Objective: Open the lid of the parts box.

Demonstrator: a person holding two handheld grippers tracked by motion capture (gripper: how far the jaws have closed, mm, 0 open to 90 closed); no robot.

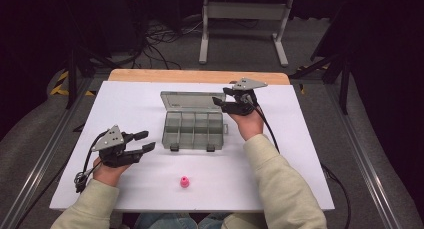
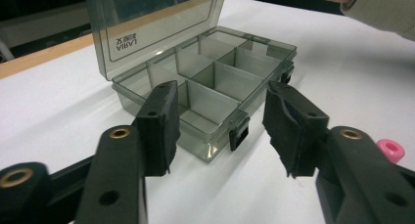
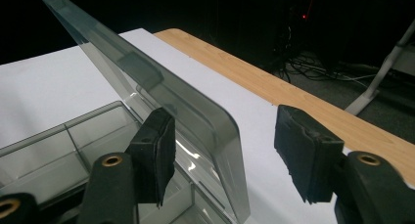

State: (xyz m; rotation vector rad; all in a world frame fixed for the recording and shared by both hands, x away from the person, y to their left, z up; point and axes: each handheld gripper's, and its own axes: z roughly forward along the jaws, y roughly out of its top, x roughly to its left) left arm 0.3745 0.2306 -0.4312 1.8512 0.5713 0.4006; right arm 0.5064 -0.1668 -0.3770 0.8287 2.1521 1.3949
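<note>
A smoky clear compartment box [image 1: 194,131] lies open in the middle of the white board [image 1: 130,104], its lid [image 1: 192,100] standing up at the back. The compartments look empty. My right gripper [image 1: 221,96] is at the lid's right corner. In the right gripper view its jaws straddle the lid's edge [image 3: 161,87], one pad on the box side, the other well clear, so it is open. My left gripper [image 1: 148,141] stands open left of the box, nothing between its pads [image 2: 156,126]. A small pink piece [image 1: 184,181] rests near the front edge.
The white board covers a wooden table whose far edge [image 1: 200,76] shows behind the box. Beyond it are a dark floor with cables [image 1: 160,39] and a white stand [image 1: 245,24]. A cable [image 1: 270,134] trails from the right gripper along the sleeve.
</note>
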